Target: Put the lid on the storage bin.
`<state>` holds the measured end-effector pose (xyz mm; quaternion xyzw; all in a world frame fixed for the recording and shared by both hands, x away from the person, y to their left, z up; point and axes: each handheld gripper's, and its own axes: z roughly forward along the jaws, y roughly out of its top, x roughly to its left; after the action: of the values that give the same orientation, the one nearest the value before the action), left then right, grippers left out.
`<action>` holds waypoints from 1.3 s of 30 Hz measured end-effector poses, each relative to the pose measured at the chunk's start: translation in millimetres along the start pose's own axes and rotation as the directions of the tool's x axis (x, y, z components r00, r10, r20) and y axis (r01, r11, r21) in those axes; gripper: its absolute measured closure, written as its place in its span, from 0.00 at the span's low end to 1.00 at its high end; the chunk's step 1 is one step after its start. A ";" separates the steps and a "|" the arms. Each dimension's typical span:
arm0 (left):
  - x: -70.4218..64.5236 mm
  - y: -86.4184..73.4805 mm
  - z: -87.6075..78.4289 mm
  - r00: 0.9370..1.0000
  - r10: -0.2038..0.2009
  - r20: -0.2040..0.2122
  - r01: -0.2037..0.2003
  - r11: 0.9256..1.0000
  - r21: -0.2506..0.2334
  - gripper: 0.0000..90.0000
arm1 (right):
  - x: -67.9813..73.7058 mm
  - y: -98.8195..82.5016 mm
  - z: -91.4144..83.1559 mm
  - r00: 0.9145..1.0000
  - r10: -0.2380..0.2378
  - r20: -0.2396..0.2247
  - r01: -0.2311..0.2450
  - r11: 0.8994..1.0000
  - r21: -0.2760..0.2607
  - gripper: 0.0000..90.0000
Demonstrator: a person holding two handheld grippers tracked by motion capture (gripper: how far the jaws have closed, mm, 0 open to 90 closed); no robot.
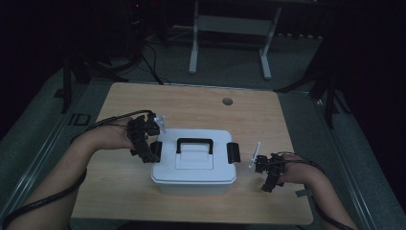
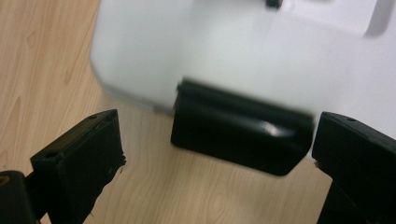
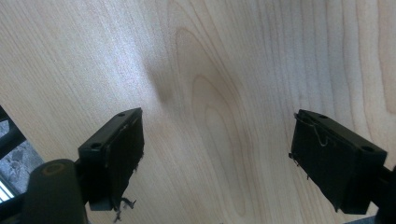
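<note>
white plastic makes up the storage box [image 1: 194,163], which sits near the middle of the light wooden worktop [image 1: 201,105], lid on, with a black carry handle [image 1: 195,144] on top and a black latch on each short side. the left claw [image 1: 154,152] is at the box's left end, and the left gripper view shows its jaws spread wide either side of the left latch [image 2: 240,140], the pads not pressing on it, so it is released. the latch lies folded against the white wall there. the right claw [image 1: 264,173] rests well clear of the right latch [image 1: 233,152], to the right of the box; in the right gripper view [image 3: 217,163] its jaws stand wide apart over bare wood grain, released and holding nothing.
</note>
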<state>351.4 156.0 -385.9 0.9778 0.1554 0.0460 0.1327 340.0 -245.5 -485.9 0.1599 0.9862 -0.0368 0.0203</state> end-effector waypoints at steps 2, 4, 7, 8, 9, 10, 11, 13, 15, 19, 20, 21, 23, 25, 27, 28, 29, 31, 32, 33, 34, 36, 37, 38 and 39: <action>-0.3 -3.0 -0.5 1.000 -0.006 -0.006 0.006 1.000 0.001 0.02 | -0.3 0.0 -0.7 1.000 0.001 -0.001 -0.001 1.000 -0.002 0.19; -0.8 -10.8 -2.9 1.000 -0.016 -0.004 0.016 1.000 -0.016 0.02 | -1.0 0.2 -2.5 1.000 0.003 0.002 -0.003 1.000 -0.003 0.19; -2.1 -19.4 -4.1 1.000 -0.022 0.000 0.022 1.000 -0.019 0.02 | -1.2 1.2 -4.8 1.000 0.006 0.009 -0.006 1.000 0.000 0.19; -2.5 -23.1 -4.5 1.000 -0.025 0.002 0.025 0.999 -0.024 0.02 | -1.0 1.4 -5.8 1.000 0.006 0.009 -0.005 1.000 -0.003 0.19; -2.7 -26.9 -4.7 1.000 -0.031 -0.001 0.031 0.999 -0.016 0.02 | -0.8 1.7 -7.2 1.000 0.005 0.009 -0.005 1.000 -0.007 0.19; -3.1 -31.1 -5.0 0.999 -0.032 -0.005 0.032 0.999 -0.009 0.02 | -0.7 1.8 -8.4 1.000 0.004 0.009 -0.004 1.000 -0.011 0.19; -3.4 -35.5 -5.1 0.999 -0.036 -0.007 0.036 0.999 -0.009 0.02 | -0.8 1.7 -9.5 1.000 0.005 0.011 -0.005 1.000 -0.014 0.19; -3.5 -44.5 -5.3 0.999 -0.054 -0.005 0.054 0.999 0.001 0.02 | -1.4 1.4 -10.9 1.000 0.006 0.015 -0.005 1.000 -0.021 0.19; -3.8 -53.6 -6.1 0.998 -0.068 -0.004 0.068 0.998 0.005 0.02 | -2.0 1.1 -11.4 1.000 0.009 0.015 -0.009 1.000 -0.021 0.19; -3.5 -70.1 -7.5 0.996 -0.094 0.001 0.094 0.996 0.010 0.02 | -2.5 0.3 -11.5 1.000 0.013 0.016 -0.012 1.000 -0.022 0.19; -3.5 -70.1 -7.5 0.996 -0.094 0.001 0.094 0.996 0.010 0.02 | -2.5 0.3 -11.5 1.000 0.013 0.016 -0.012 1.000 -0.022 0.19; -4.0 -78.3 -5.3 0.995 -0.104 0.006 0.104 0.994 0.019 0.02 | -2.5 0.0 -11.6 1.000 0.015 0.017 -0.015 1.000 -0.022 0.19; -5.1 -84.6 -3.2 0.995 -0.100 -0.001 0.100 0.994 0.033 0.02 | -2.9 -1.1 -11.2 1.000 0.018 0.019 -0.018 0.999 -0.030 0.19; -5.5 -89.9 -1.8 0.993 -0.117 0.012 0.116 0.993 0.026 0.02 | -3.2 -1.9 -10.7 1.000 0.024 0.016 -0.024 0.999 -0.031 0.19; -6.2 -94.4 -0.8 0.992 -0.121 0.021 0.120 0.992 0.021 0.02 | -3.2 -2.3 -10.7 1.000 0.024 0.016 -0.023 0.999 -0.029 0.19; -6.0 -96.8 0.2 0.992 -0.125 0.021 0.125 0.992 0.015 0.02 | -3.2 -3.1 -11.0 1.000 0.025 0.018 -0.024 0.999 -0.029 0.19; -5.8 -99.1 1.1 0.991 -0.129 0.020 0.129 0.992 0.016 0.02 | -3.5 -3.6 -11.5 1.000 0.023 0.020 -0.023 0.999 -0.031 0.19; -5.7 -103.2 3.9 0.991 -0.132 0.016 0.132 0.991 0.027 0.02 | -4.0 -4.8 -12.6 0.999 0.030 0.020 -0.029 0.999 -0.035 0.19; -5.6 -105.3 5.4 0.992 -0.127 0.012 0.126 0.991 0.034 0.02 | -4.2 -5.4 -13.1 0.999 0.034 0.021 -0.033 0.999 -0.037 0.19; -5.9 -107.2 7.0 0.993 -0.122 0.009 0.121 0.992 0.039 0.02 | -4.4 -6.0 -13.5 0.999 0.037 0.022 -0.036 0.999 -0.040 0.19; -6.3 -108.9 8.7 0.992 -0.125 0.016 0.125 0.992 0.037 0.02 | -4.6 -6.7 -13.7 0.999 0.037 0.020 -0.037 0.998 -0.045 0.19; -7.0 -111.8 12.3 0.993 -0.117 0.012 0.117 0.992 0.040 0.02 | -4.8 -8.0 -13.4 0.999 0.040 0.021 -0.039 0.998 -0.049 0.19; -7.4 -112.7 13.6 0.993 -0.117 0.015 0.117 0.992 0.036 0.02 | -4.5 -8.7 -12.9 0.999 0.046 0.020 -0.045 0.998 -0.049 0.19; -8.1 -114.2 15.8 0.992 -0.127 0.022 0.126 0.991 0.036 0.02 | -4.5 -9.2 -12.3 0.999 0.046 0.018 -0.046 0.998 -0.050 0.19; -8.0 -115.0 17.2 0.992 -0.123 0.018 0.122 0.992 0.038 0.02 | -4.5 -10.0 -11.3 0.999 0.046 0.017 -0.045 0.998 -0.050 0.19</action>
<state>312.5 254.6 -434.3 0.9691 0.2145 0.0249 0.1189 340.8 -255.5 -473.7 0.1815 0.9827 -0.0132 0.0341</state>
